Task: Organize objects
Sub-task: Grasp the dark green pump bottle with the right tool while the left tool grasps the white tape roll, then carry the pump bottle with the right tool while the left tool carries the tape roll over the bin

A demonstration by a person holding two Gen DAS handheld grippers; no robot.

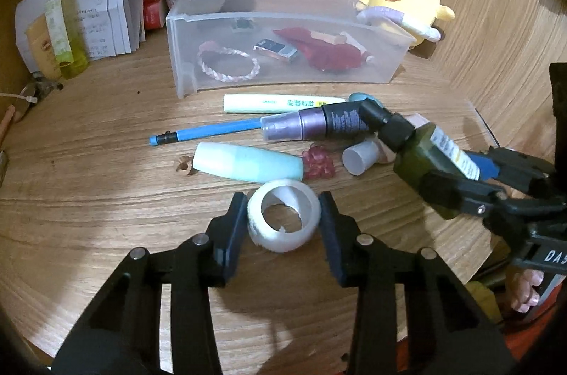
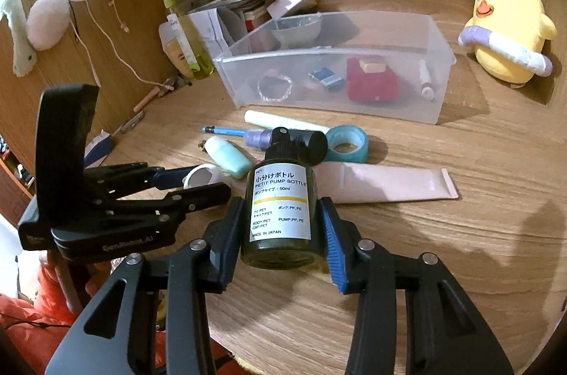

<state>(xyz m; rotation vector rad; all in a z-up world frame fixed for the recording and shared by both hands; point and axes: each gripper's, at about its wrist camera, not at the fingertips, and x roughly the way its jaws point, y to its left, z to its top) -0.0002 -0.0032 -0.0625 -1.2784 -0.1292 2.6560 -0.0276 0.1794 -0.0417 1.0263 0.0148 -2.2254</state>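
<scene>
Item 1: dark green plastic pump bottle with white printed label point(image 2: 280, 208), clamped at its base between the pads of the right gripper point(image 2: 280, 226), held off the tabletop with nozzle pointing toward the translucent plastic storage bin point(image 2: 439, 84); likely on its way into it

Item 2: white translucent tape roll point(image 1: 283, 215), lying flat on the wooden tabletop point(image 1: 106, 197), bracketed by the fingers of the left gripper point(image 1: 283, 219); pads sit against or just beside its sides, firm contact cannot be confirmed

Item 3: unsorted pieces between grippers and bin: mint-green squat bottle point(image 1: 248, 162), purple-capped black tube point(image 1: 312, 125), blue pen point(image 1: 205, 132), pale green-white tube point(image 1: 280, 102), teal tape roll point(image 2: 346, 144), pink flat squeeze tube point(image 2: 389, 185)

Item 4: bin already holds a pink braided bracelet point(image 1: 226, 65) and red cloth pouch point(image 1: 326, 50), hence the sorting destination
</scene>
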